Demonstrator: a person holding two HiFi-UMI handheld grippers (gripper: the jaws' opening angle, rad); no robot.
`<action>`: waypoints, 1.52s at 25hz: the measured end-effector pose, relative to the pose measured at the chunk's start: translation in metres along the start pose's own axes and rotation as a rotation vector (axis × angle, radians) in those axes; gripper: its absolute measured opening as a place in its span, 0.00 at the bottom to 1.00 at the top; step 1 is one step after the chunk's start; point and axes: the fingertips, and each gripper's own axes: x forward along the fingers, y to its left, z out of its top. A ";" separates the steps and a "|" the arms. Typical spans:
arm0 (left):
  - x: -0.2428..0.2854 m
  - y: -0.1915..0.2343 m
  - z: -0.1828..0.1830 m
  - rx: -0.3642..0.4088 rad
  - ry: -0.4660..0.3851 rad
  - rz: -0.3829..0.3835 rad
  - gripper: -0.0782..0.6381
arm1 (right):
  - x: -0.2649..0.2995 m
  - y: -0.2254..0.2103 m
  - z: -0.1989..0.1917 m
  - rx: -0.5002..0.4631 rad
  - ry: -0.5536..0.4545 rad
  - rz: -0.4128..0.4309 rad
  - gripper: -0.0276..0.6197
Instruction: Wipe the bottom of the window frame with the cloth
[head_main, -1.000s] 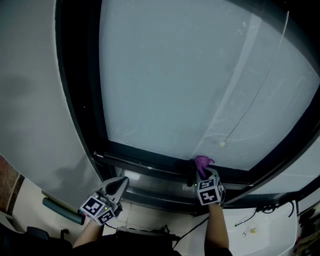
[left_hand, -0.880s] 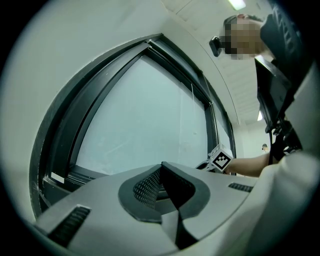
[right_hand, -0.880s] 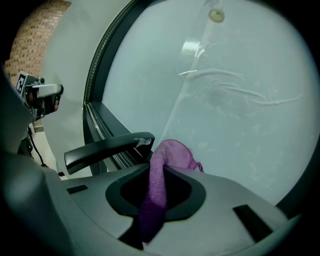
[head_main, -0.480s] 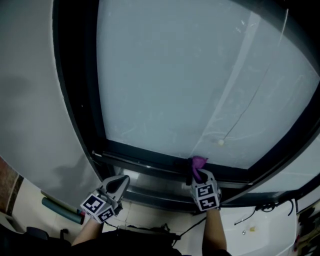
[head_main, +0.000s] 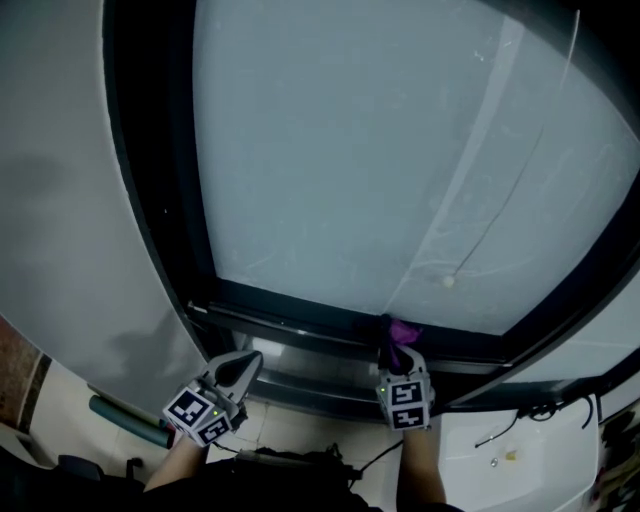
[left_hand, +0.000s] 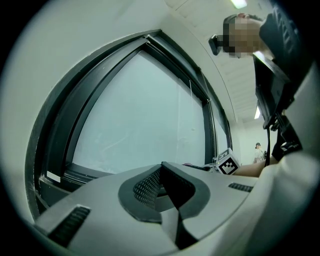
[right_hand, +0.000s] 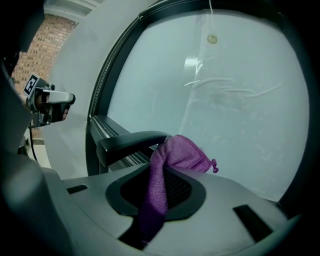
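A purple cloth (head_main: 401, 331) is bunched against the dark bottom rail of the window frame (head_main: 290, 322), right of the middle. My right gripper (head_main: 398, 346) is shut on it from below. In the right gripper view the cloth (right_hand: 172, 156) hangs out between the jaws of the right gripper (right_hand: 167, 162), close to the frosted pane, with the bottom rail (right_hand: 106, 129) running off to the left. My left gripper (head_main: 243, 363) hovers below the rail near its left corner, shut and holding nothing. The left gripper (left_hand: 162, 169) points at the pane.
A dark bar (right_hand: 131, 142) juts out beside the cloth. A blind cord with a bead (head_main: 447, 283) hangs in front of the pane. A white ledge with a cable (head_main: 505, 440) lies lower right, a green roll (head_main: 125, 420) lower left. Grey wall (head_main: 60, 200) flanks the frame.
My right gripper has slid a little to the left along the bottom rail with the cloth. The left gripper has stayed put.
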 end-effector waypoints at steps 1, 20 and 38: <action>0.000 0.001 0.000 0.001 0.001 -0.002 0.11 | -0.001 0.001 -0.001 -0.002 -0.007 -0.020 0.16; 0.008 0.011 -0.004 -0.009 0.006 -0.066 0.11 | 0.005 0.043 0.000 0.049 -0.056 -0.198 0.16; -0.019 0.032 0.002 0.018 0.005 -0.067 0.11 | 0.027 0.046 0.035 0.530 -0.169 -0.273 0.16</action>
